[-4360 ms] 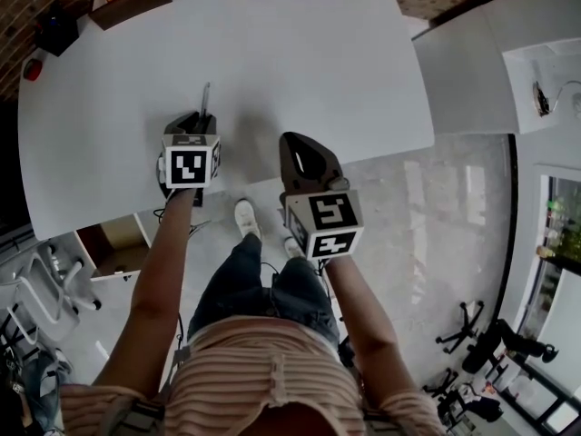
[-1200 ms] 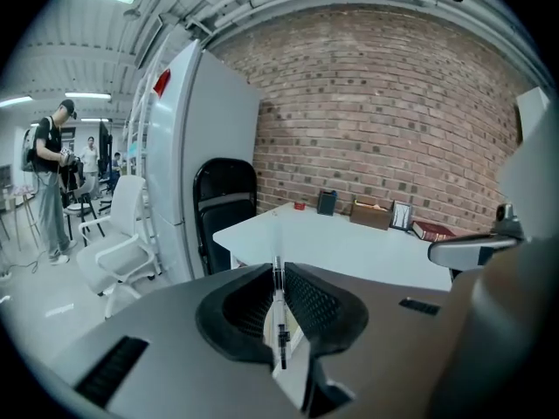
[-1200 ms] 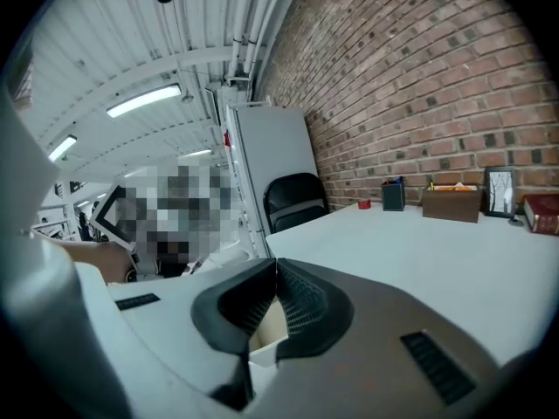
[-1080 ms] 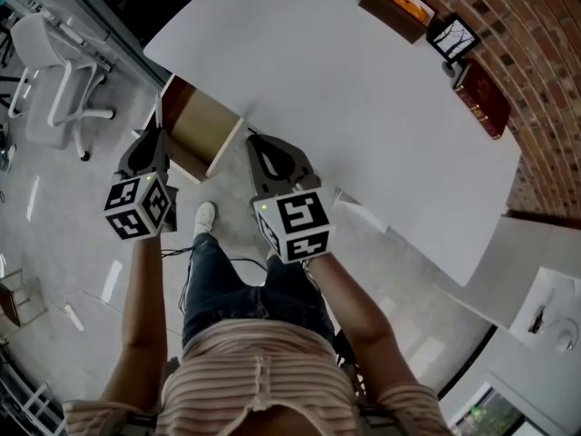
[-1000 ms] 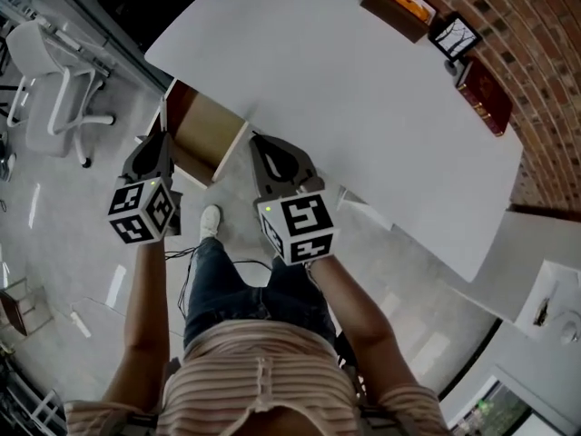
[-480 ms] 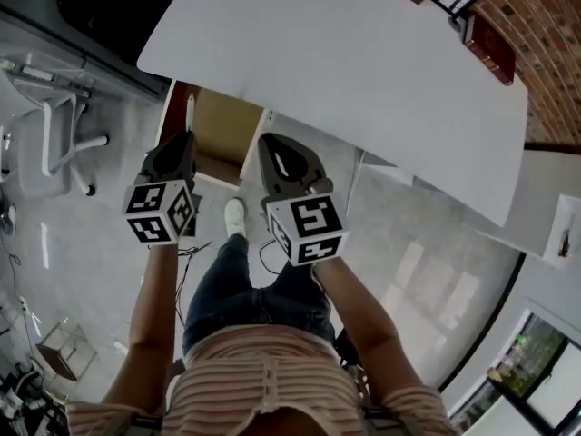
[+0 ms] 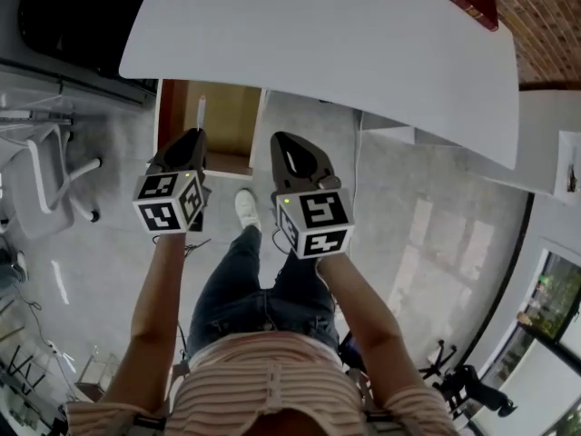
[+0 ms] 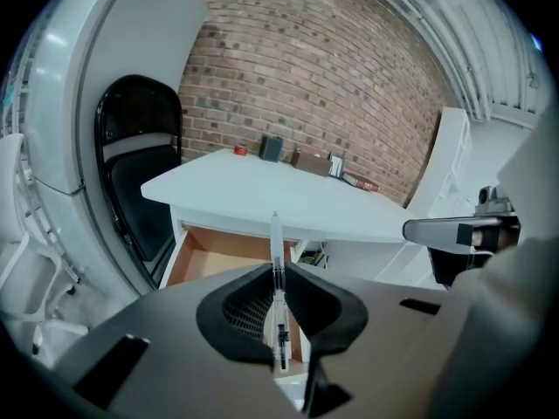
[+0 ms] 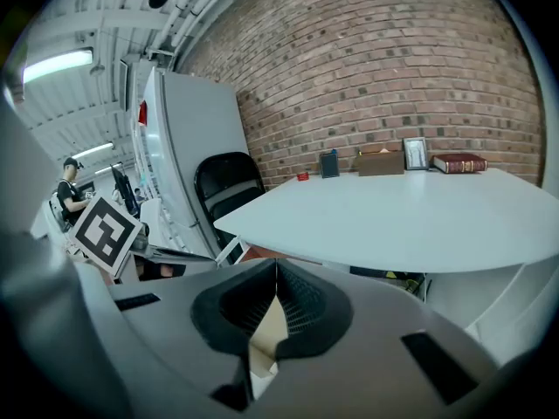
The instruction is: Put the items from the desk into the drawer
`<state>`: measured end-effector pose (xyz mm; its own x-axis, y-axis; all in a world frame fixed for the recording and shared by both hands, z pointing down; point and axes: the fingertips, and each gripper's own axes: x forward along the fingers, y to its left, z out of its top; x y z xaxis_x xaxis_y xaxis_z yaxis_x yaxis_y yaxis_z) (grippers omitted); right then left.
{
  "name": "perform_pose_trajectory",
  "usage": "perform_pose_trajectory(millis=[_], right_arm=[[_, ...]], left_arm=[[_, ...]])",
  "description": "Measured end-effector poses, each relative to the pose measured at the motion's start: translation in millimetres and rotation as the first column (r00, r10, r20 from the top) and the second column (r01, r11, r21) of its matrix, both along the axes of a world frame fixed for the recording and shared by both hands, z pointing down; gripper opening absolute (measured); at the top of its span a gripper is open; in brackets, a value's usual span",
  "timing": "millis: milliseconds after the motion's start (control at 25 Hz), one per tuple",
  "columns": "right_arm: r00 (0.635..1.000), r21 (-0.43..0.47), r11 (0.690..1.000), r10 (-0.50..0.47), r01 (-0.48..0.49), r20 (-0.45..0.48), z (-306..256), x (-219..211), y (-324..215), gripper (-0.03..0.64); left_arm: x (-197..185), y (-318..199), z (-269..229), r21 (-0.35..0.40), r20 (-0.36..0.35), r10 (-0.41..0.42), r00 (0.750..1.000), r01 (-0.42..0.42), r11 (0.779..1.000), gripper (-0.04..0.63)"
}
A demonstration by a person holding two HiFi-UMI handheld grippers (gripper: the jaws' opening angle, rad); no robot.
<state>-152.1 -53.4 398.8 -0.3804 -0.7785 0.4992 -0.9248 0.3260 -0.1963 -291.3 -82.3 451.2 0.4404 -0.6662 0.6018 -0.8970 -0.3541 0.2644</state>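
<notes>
A slim white pen (image 8: pixel 277 295) is pinched between the jaws of my left gripper (image 8: pixel 277 267), its tip sticking out forward. In the head view the left gripper (image 7: pixel 192 134) hangs at the front edge of the open wooden drawer (image 7: pixel 227 116), and the pen (image 7: pixel 201 112) reaches over the drawer's inside. The drawer (image 8: pixel 229 253) sits under the white desk (image 8: pixel 279 201). My right gripper (image 7: pixel 289 143) hovers beside the drawer's right side, shut with nothing in it (image 9: pixel 276 269).
At the desk's far edge by the brick wall stand a red book (image 9: pixel 458 162), a picture frame (image 9: pixel 415 154), a brown box (image 9: pixel 380 162) and a small dark item (image 9: pixel 329 164). A black chair (image 9: pixel 229 190) stands left of the desk. A white chair (image 7: pixel 45 171) is at the left.
Both grippers have left the desk top and come down in front of the open drawer. The left one still carries the pen, whose tip is now over the drawer.
</notes>
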Motion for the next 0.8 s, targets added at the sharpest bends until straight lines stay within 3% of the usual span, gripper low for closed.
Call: perform_pose_trajectory(millis=[240, 800], right_arm=[[0.998, -0.069, 0.996, 0.058, -0.058, -0.008, 39, 6, 8, 0.017], [0.997, -0.232, 0.970, -0.071, 0.069, -0.001, 150, -31, -20, 0.017]], left_arm=[[5, 1, 46, -0.091, 0.020, 0.037, 0.999, -0.035, 0.995, 0.048], [39, -23, 146, -0.201, 0.031, 0.044, 0.999, -0.036, 0.979, 0.048]])
